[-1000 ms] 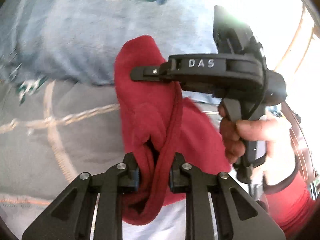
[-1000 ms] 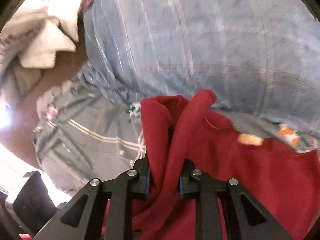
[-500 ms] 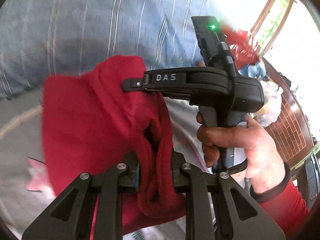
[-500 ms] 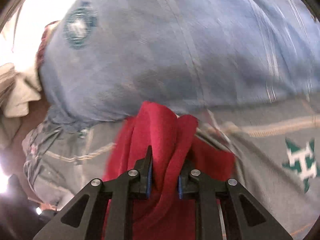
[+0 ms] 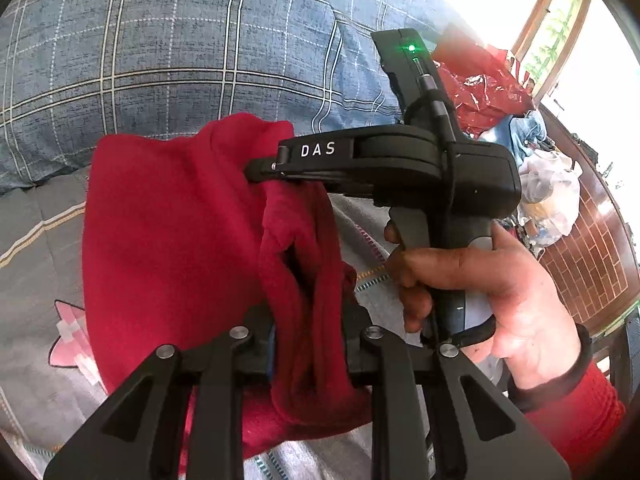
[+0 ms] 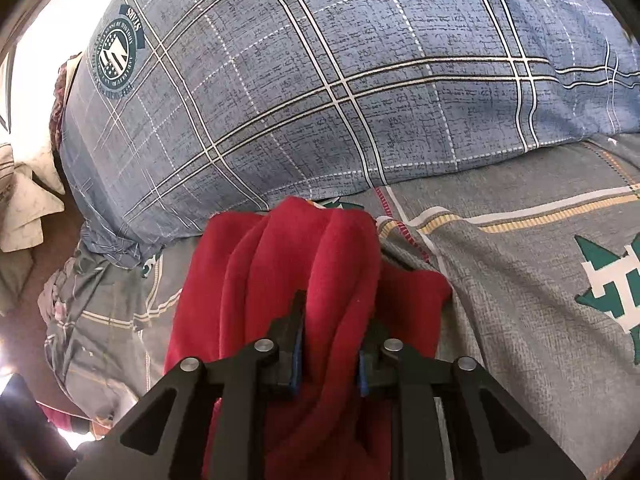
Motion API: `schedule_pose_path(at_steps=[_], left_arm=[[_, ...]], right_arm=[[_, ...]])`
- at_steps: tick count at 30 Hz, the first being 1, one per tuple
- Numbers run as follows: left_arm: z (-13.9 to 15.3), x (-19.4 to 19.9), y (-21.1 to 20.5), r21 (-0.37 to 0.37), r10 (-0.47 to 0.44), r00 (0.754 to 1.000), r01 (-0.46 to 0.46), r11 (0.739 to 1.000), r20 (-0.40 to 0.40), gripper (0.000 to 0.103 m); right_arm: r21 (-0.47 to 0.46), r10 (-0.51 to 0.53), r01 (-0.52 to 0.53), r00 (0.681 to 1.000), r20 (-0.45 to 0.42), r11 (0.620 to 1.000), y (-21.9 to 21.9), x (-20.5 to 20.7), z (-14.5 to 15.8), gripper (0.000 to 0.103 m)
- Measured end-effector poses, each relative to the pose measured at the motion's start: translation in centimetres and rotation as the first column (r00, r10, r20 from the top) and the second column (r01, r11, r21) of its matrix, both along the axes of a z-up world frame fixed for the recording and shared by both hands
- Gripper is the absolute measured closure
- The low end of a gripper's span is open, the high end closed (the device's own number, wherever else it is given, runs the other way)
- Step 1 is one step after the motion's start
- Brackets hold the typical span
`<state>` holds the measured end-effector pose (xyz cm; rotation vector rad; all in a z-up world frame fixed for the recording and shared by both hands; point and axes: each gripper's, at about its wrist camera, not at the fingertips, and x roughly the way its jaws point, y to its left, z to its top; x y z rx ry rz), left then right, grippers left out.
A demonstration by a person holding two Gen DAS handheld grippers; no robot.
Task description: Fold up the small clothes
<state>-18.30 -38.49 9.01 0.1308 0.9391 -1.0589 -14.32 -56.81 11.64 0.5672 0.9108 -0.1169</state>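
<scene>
A small red fleece garment [image 5: 172, 240] hangs bunched between both grippers above a grey bedsheet [image 5: 36, 248]. My left gripper [image 5: 308, 344] is shut on a thick fold of it. In the left wrist view the right gripper [image 5: 260, 168], marked DAS, grips the garment's upper edge from the right, held by a hand in a red sleeve. In the right wrist view my right gripper [image 6: 330, 356] is shut on a bunched fold of the red garment [image 6: 304, 264], which drapes down over the sheet [image 6: 520, 280].
A large blue plaid pillow [image 6: 320, 80] lies just beyond the garment, also in the left wrist view [image 5: 160, 48]. Beige cloth [image 6: 24, 200] lies at the far left. Red and white plastic bags [image 5: 484, 84] and a brick wall [image 5: 592, 248] are at the right.
Both grippers have carried the red garment toward the pillow and the views have steadied. More of the garment now spreads out to the left of the left gripper. Both grips are unchanged.
</scene>
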Motion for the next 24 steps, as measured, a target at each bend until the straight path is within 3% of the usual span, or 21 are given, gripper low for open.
schedule_pose_path(at_steps=[1, 3, 6, 9, 12, 16, 19, 22, 24], left_arm=[[0.1, -0.3, 0.0, -0.004, -0.004, 1.000, 0.004, 1.000, -0.002, 0.068], [0.5, -0.6, 0.8, -0.023, -0.020, 0.999, 0.019, 1.000, -0.028, 0.053], [1.3, -1.1, 3.0, -0.043, -0.047, 0.998, 0.046, 0.998, -0.037, 0.045], [1.9, -1.0, 5.8, -0.048, -0.004, 1.000, 0.005, 0.999, 0.024, 0.036], [1.7, 0.0, 8.2, -0.036, 0.080, 0.995, -0.078, 0.996, 0.057, 0.035], [0.4, 0.7, 9.2, 0.000, 0.119, 0.992, -0.119, 0.993, 0.045, 0.035], [-1.1, 0.7, 9.1, 0.015, 0.113, 0.994, -0.113, 0.993, 0.009, 0.035], [-2.9, 1.0, 8.6, 0.069, 0.110, 0.994, -0.109, 0.992, -0.014, 0.035], [-3.5, 2.0, 8.2, 0.088, 0.120, 0.992, -0.116, 0.989, -0.045, 0.035]], right_arm=[[-0.052, -0.017, 0.017, 1.000, -0.015, 0.999, 0.2, -0.3, 0.5, 0.046], [-0.103, -0.025, 0.022, 0.999, -0.028, 0.994, 0.4, -0.8, 1.2, 0.036], [-0.094, -0.016, 0.016, 1.000, -0.003, 0.995, 0.9, -2.4, 2.9, 0.036], [-0.115, 0.044, -0.039, 0.998, 0.041, 0.993, 2.8, -4.0, 5.3, 0.036], [-0.146, 0.125, -0.112, 0.989, 0.083, 0.983, 5.5, -4.8, 6.7, 0.036], [-0.177, 0.191, -0.172, 0.977, 0.094, 0.969, 8.2, -5.3, 7.0, 0.040], [-0.194, 0.218, -0.207, 0.975, 0.035, 0.959, 8.8, -5.9, 5.4, 0.041], [-0.249, 0.169, -0.199, 0.976, -0.134, 0.948, 8.3, -7.2, 0.7, 0.041], [-0.202, 0.150, -0.177, 0.978, -0.143, 0.963, 7.4, -7.8, -1.1, 0.035]])
